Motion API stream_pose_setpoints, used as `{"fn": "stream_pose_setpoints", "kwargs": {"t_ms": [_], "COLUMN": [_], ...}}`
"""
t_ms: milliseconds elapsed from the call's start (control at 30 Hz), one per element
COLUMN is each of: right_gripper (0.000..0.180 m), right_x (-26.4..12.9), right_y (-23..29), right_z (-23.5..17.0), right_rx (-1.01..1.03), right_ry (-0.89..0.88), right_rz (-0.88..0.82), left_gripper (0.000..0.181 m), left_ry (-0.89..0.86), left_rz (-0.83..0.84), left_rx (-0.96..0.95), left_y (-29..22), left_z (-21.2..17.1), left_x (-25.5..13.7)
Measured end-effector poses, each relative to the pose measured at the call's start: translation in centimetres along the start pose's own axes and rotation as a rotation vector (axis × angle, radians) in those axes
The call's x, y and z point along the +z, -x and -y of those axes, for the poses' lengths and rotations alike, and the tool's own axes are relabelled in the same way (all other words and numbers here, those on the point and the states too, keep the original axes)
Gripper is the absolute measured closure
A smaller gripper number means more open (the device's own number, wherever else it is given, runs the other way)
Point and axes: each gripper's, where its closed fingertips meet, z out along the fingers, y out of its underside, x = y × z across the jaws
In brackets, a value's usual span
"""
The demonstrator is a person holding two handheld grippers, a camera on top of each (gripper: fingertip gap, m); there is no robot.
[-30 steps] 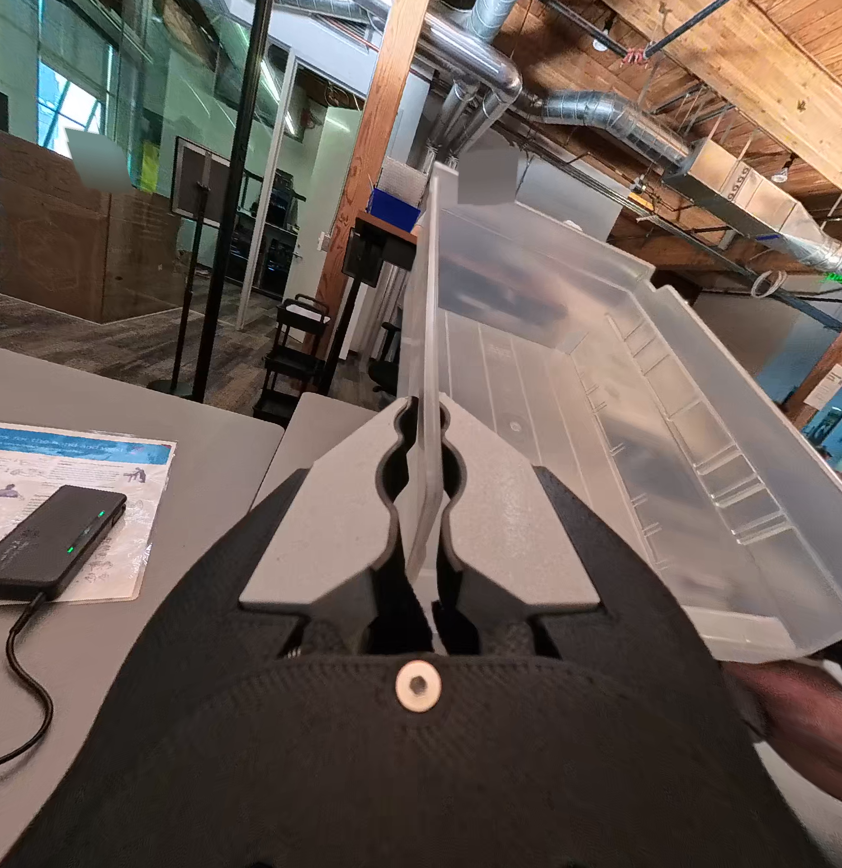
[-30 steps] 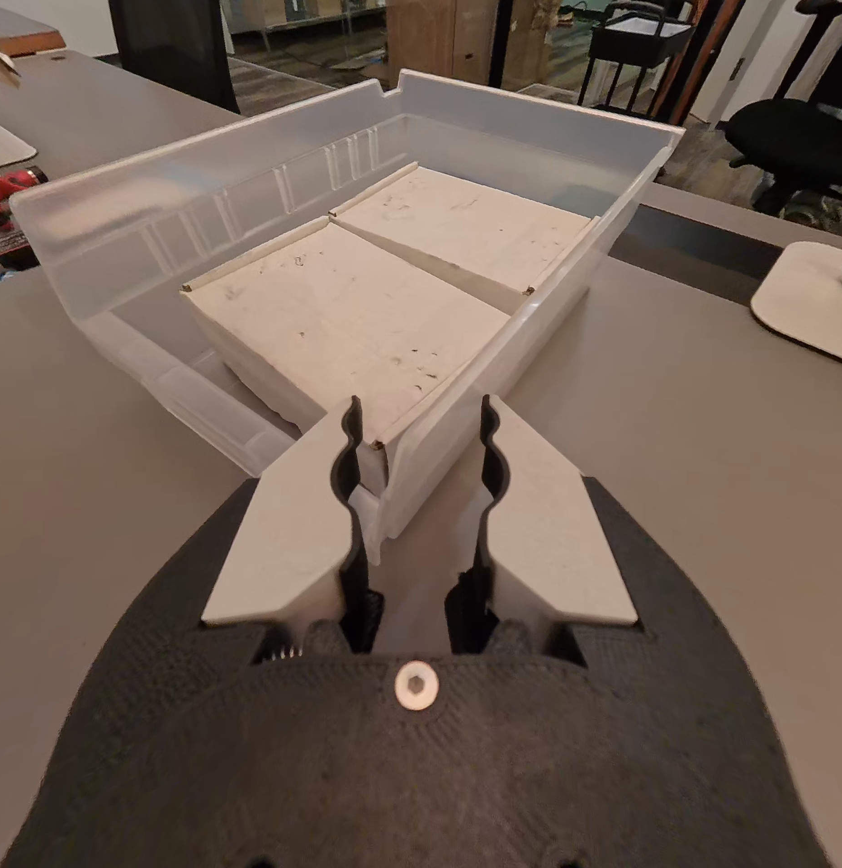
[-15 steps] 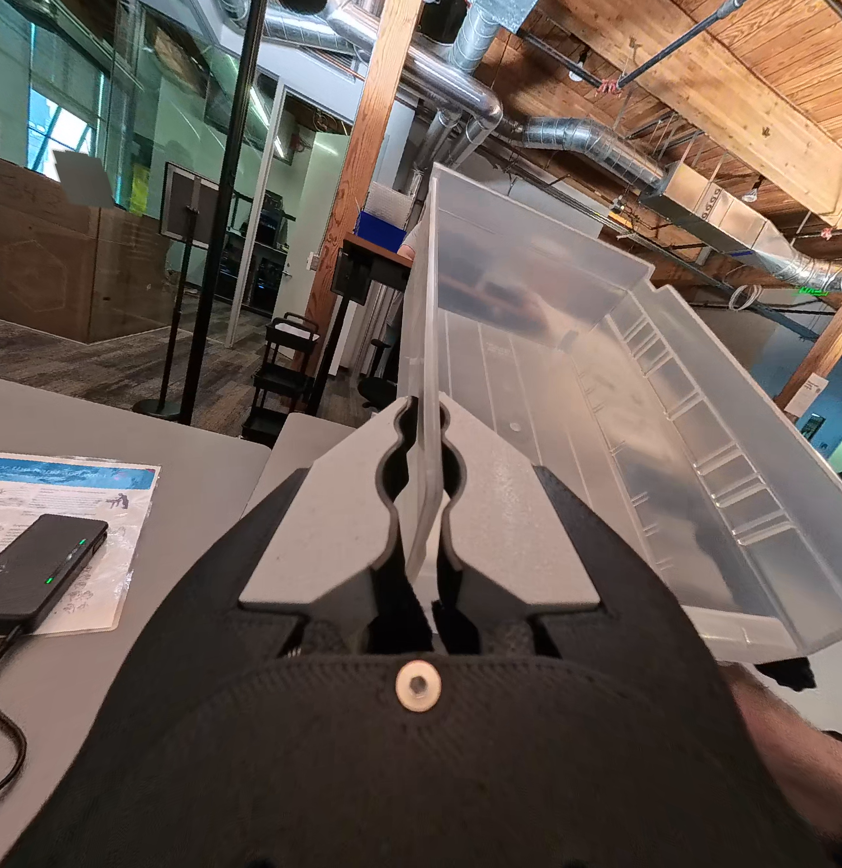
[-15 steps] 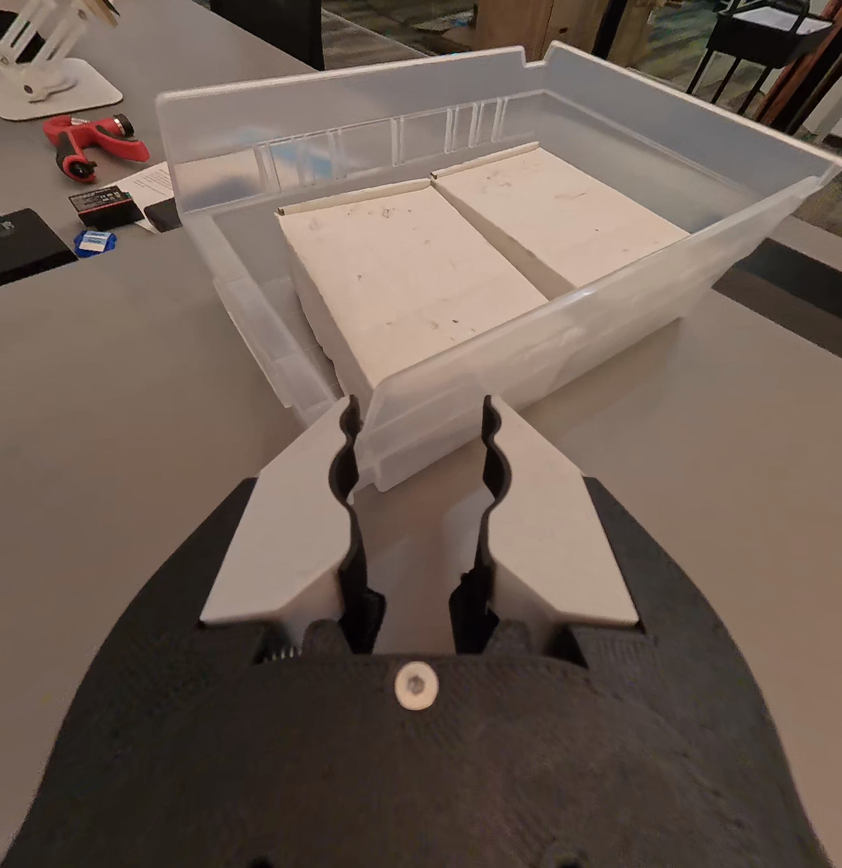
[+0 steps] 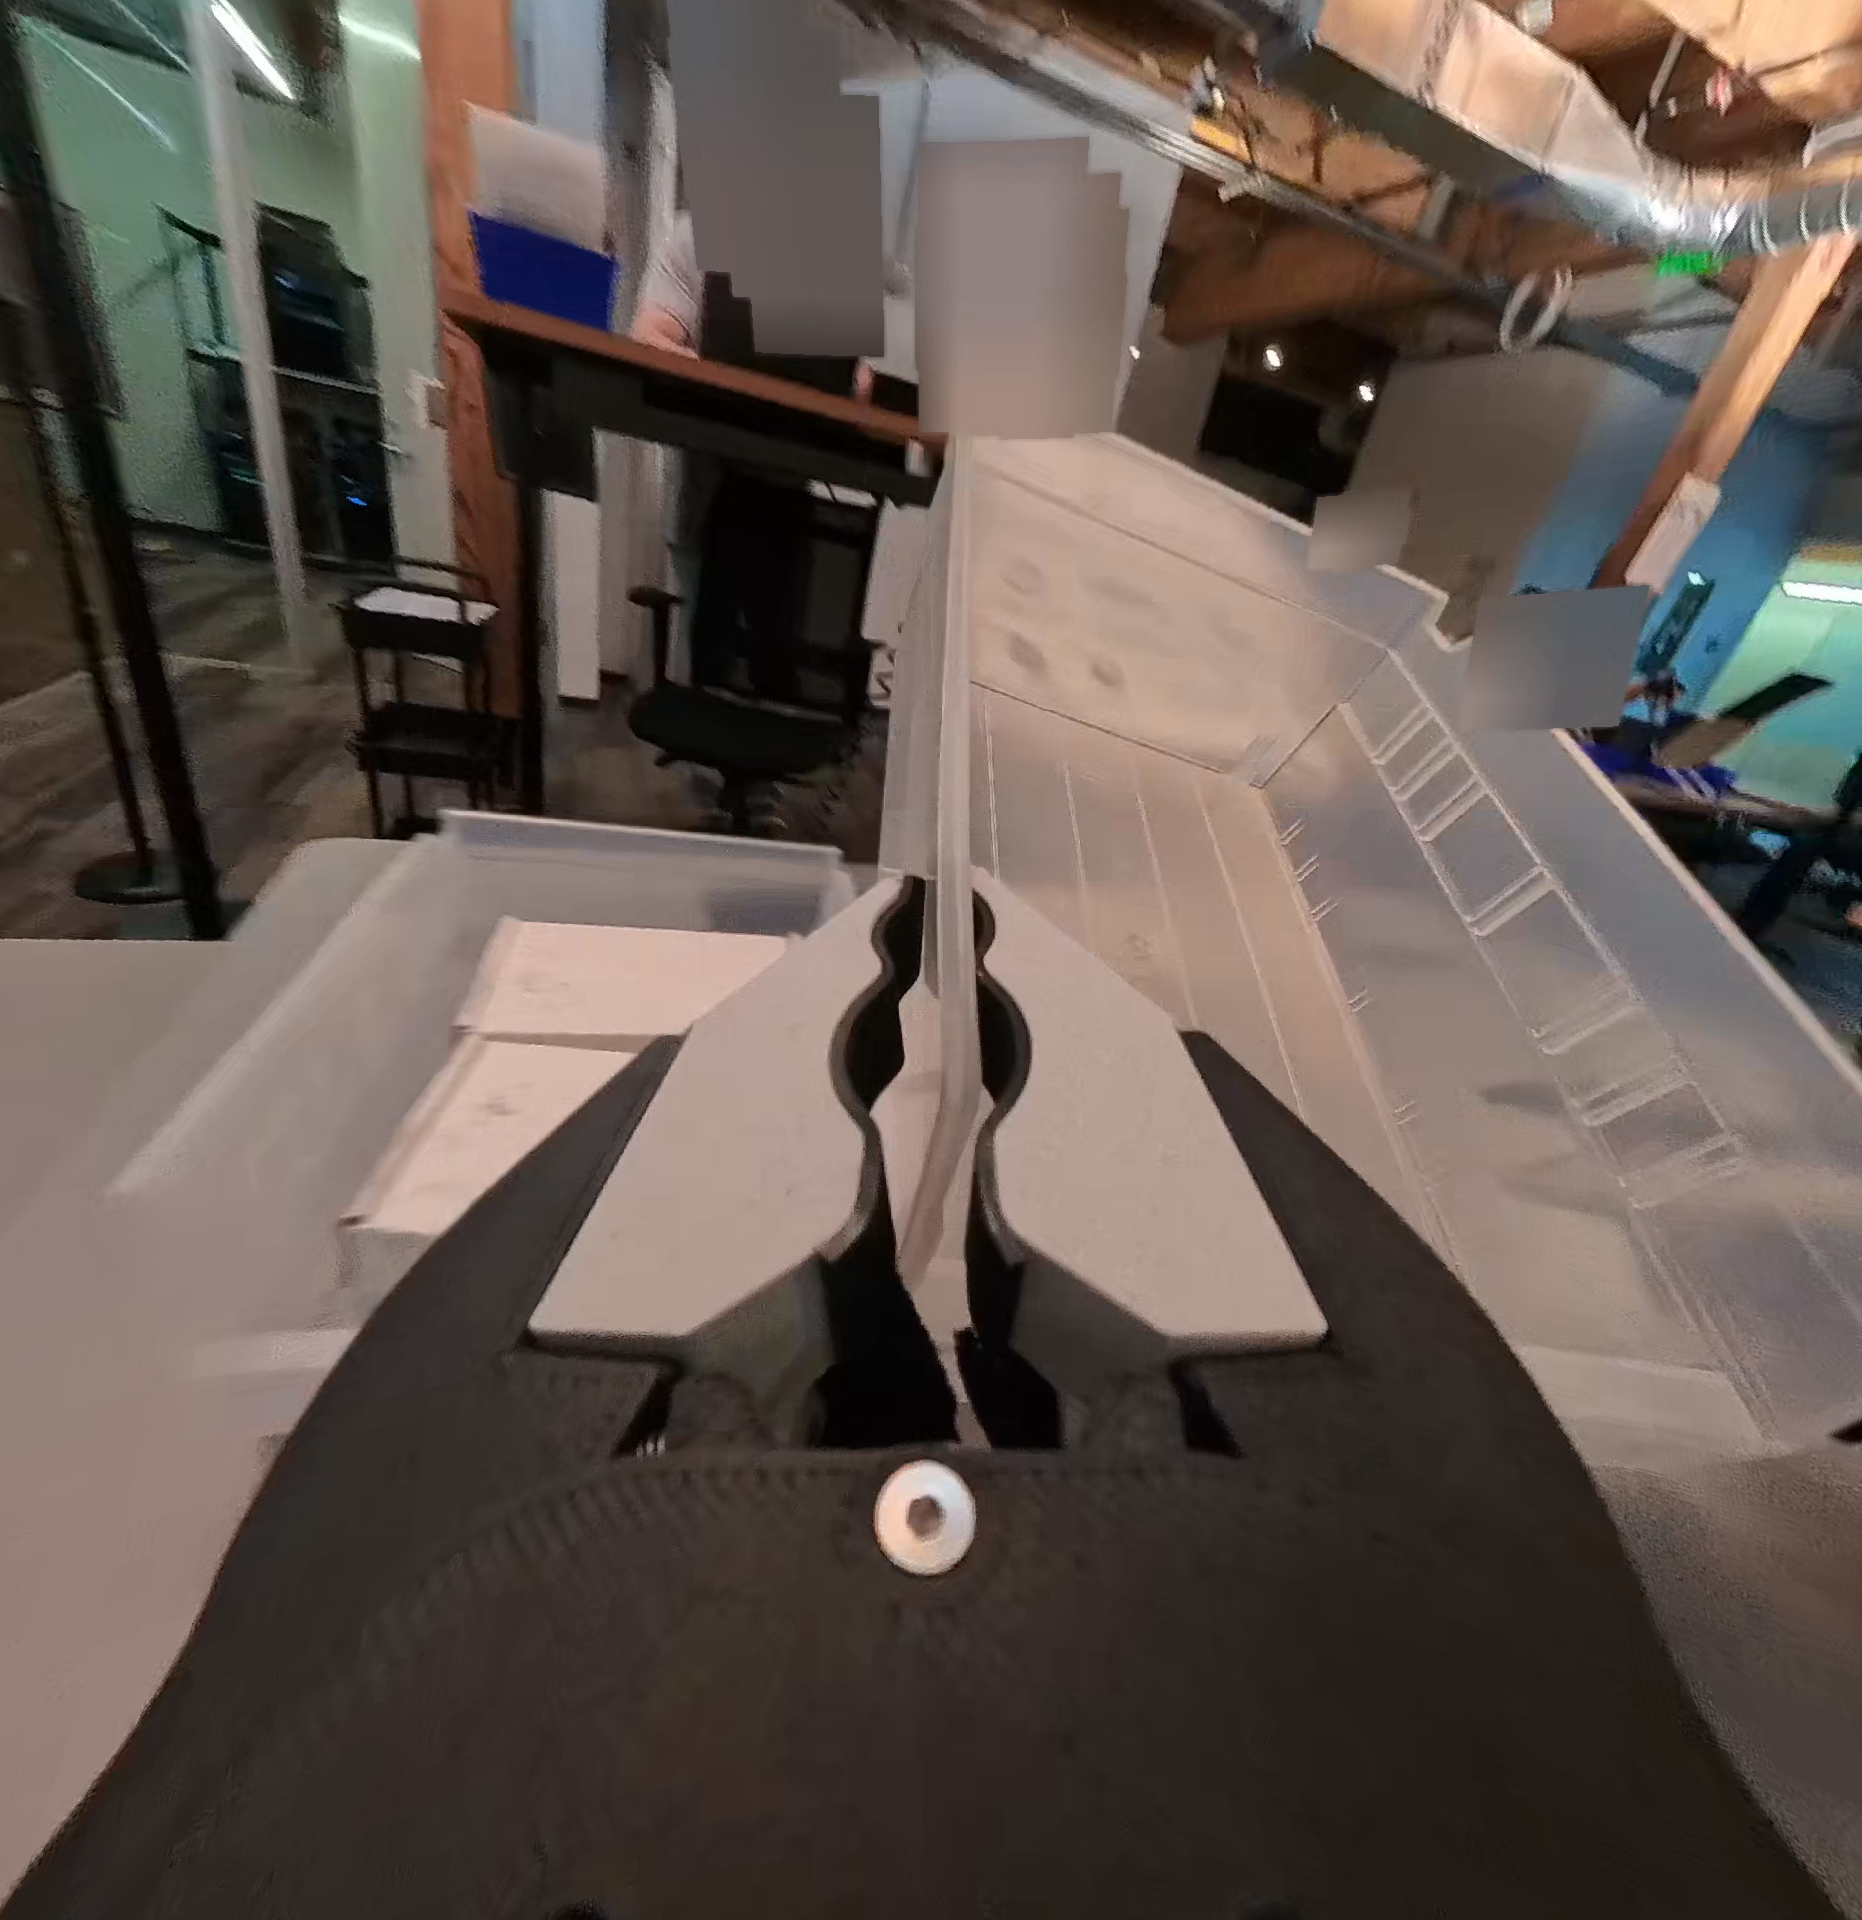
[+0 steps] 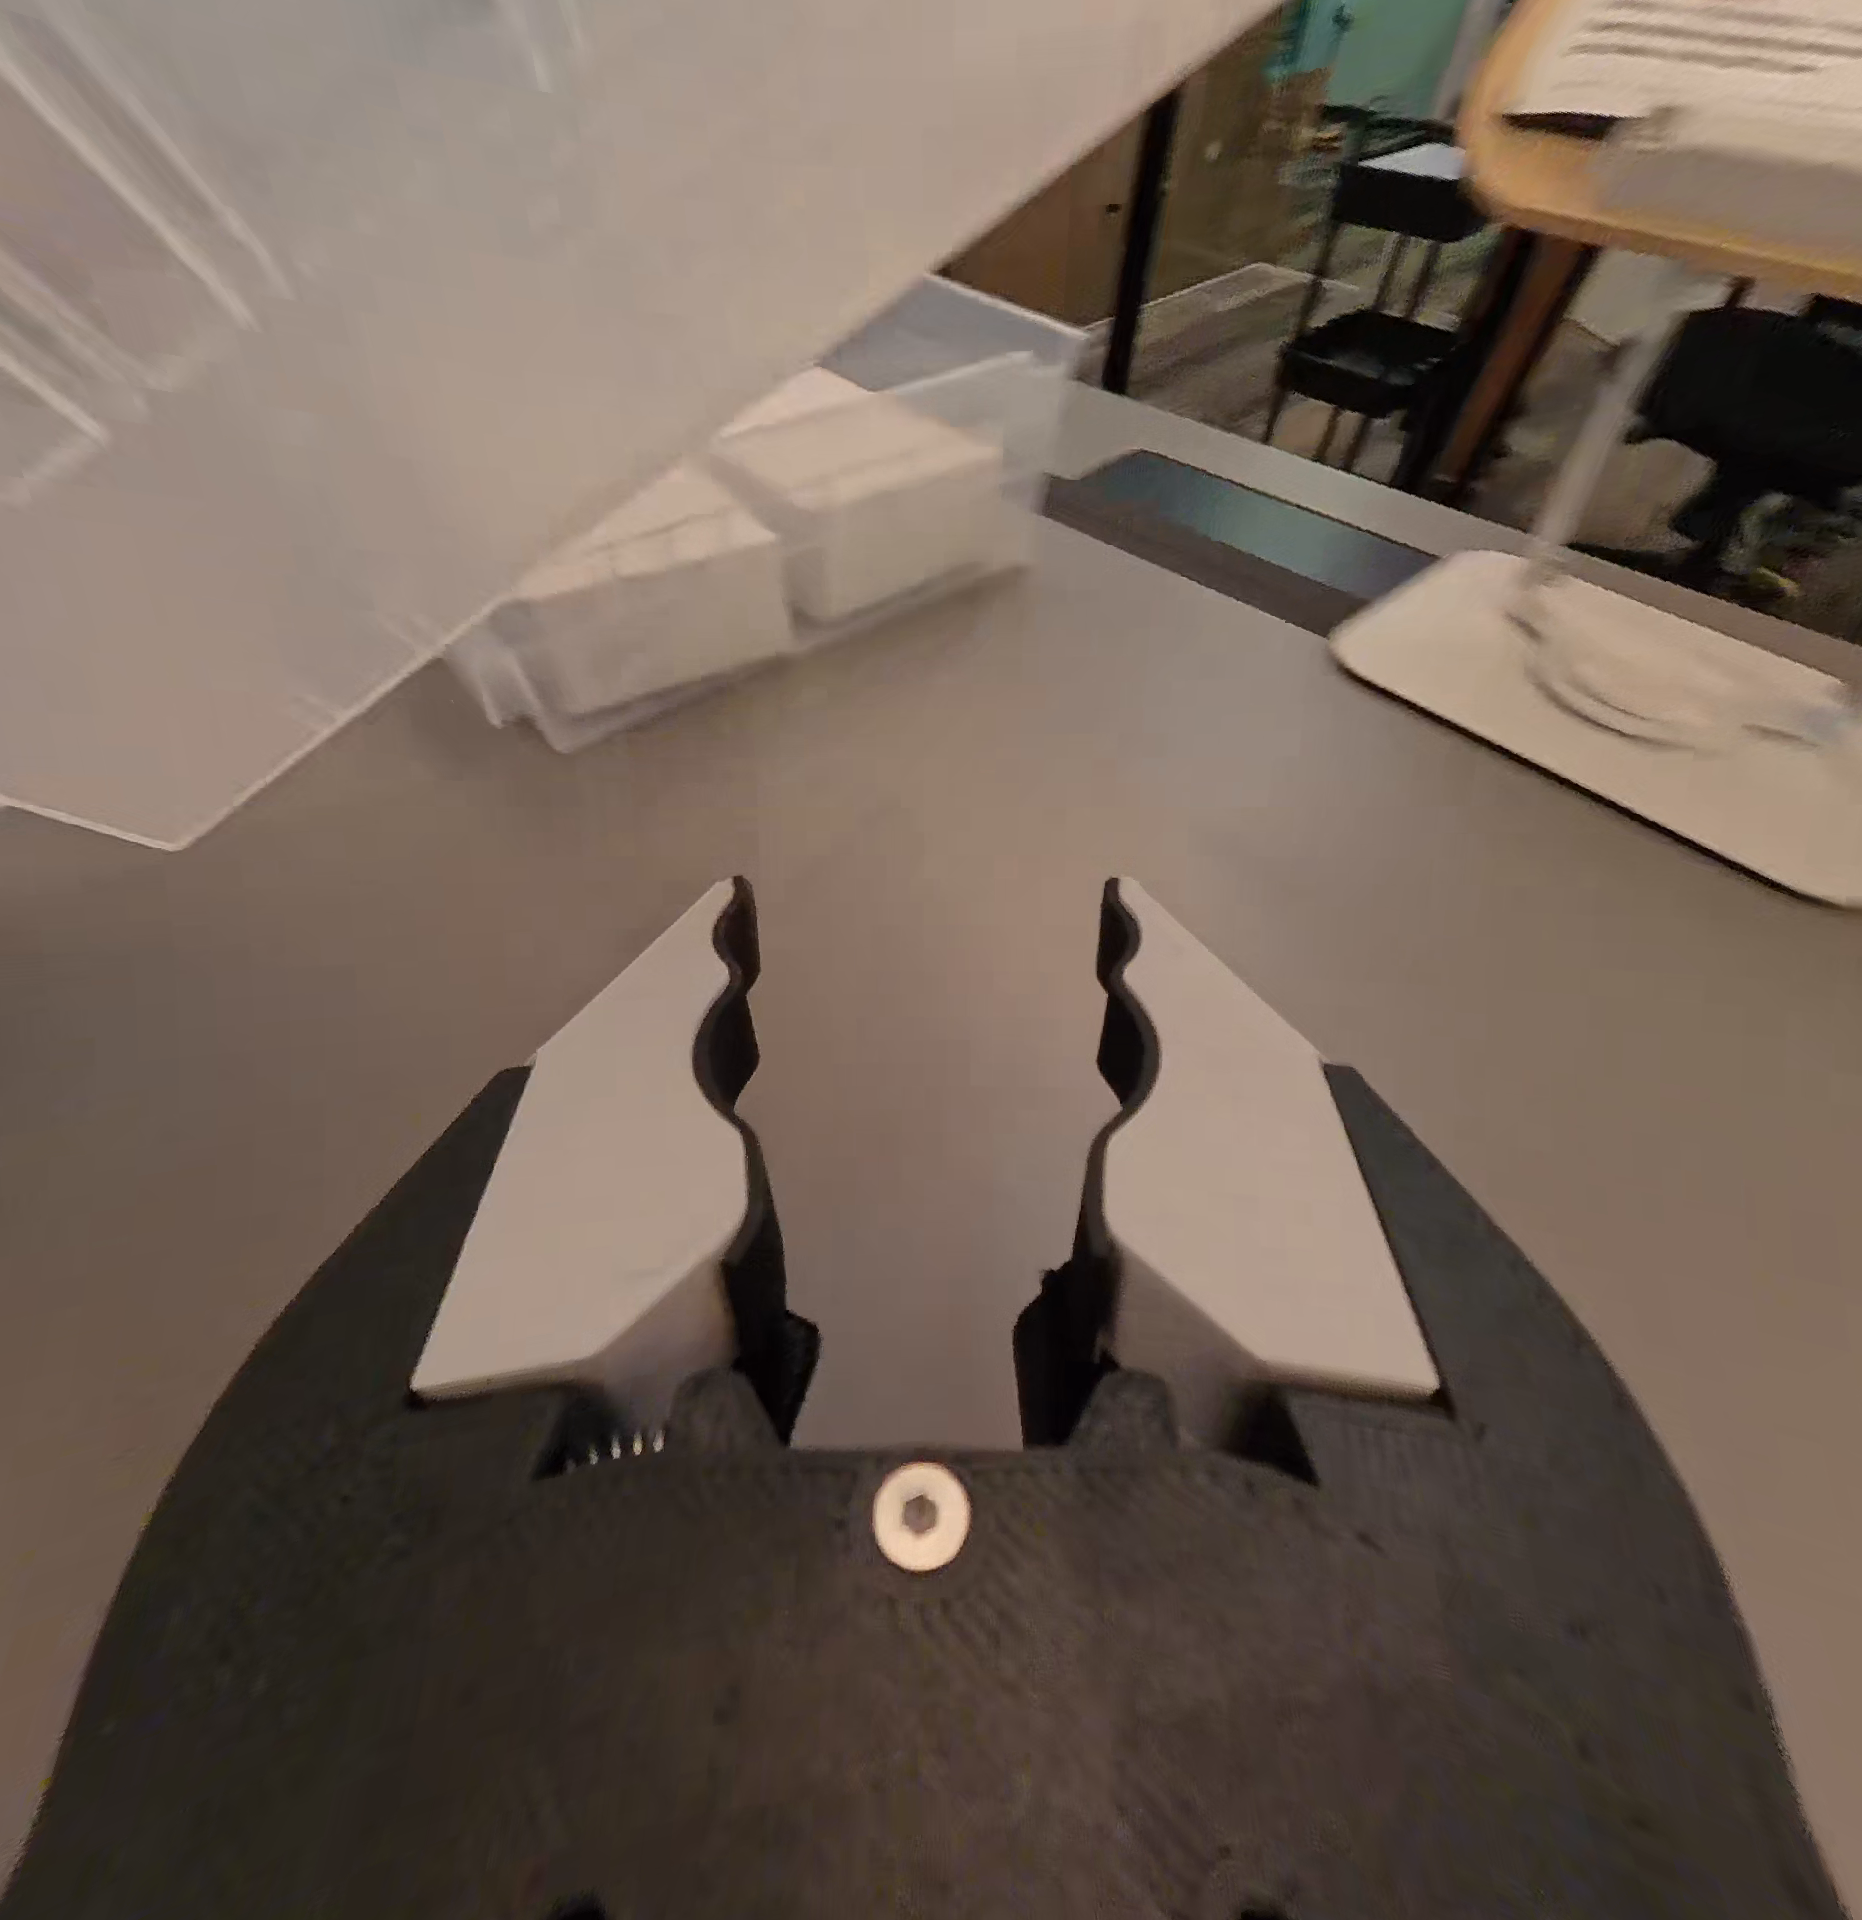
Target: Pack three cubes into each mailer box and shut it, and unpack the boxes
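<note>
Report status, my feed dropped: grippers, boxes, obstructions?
Left gripper shut on empty clear bin wall, held aloft. Right gripper open, empty. Two white mailer boxes closed in second bin.

Left wrist view: the empty bin (image 5: 1270,935) fills the centre and right of the frame, one wall running up between the left gripper (image 5: 942,925) fingers. A second bin (image 5: 636,847) sits at left centre on the table (image 5: 65,1039), with two mailer boxes (image 5: 615,977) in it, one behind the other. Right wrist view: the empty bin (image 6: 335,312) occupies the upper left, above the table (image 6: 906,779); the second bin (image 6: 1010,416) lies beyond it at upper centre; a flat stand base (image 6: 1633,707) rests at right.
</note>
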Motion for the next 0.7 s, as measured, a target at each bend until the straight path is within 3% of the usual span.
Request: {"fn": "stream_pose_setpoints", "kwargs": {"t_ms": [167,333,533,700], "right_gripper": [0.109,0.098,0.092,0.103], "right_x": [-10.6,-18.0,-20.3,-20.2], "right_y": [-6.0,-6.7,-7.5,-10.5], "right_z": [-2.2,-4.7,-7.1,-9.2], "right_rx": [0.157,0.234,0.234,0.24], "right_ry": [-0.072,-0.145,-0.143,-0.065], "right_rz": [-0.094,-0.177,-0.247,-0.309], "left_gripper": [0.178,0.178,0.178,0.178], "left_ry": [0.101,0.196,0.33,0.383], "left_rz": [-0.105,-0.201,-0.294,-0.337], "left_rx": [0.001,-0.021,-0.064,-0.057], "left_y": [-8.0,-15.9,-23.7,-28.8], "left_z": [-4.9,-10.2,-16.3,-19.1], "left_x": [5.8,11.4,16.6,18.5]}}
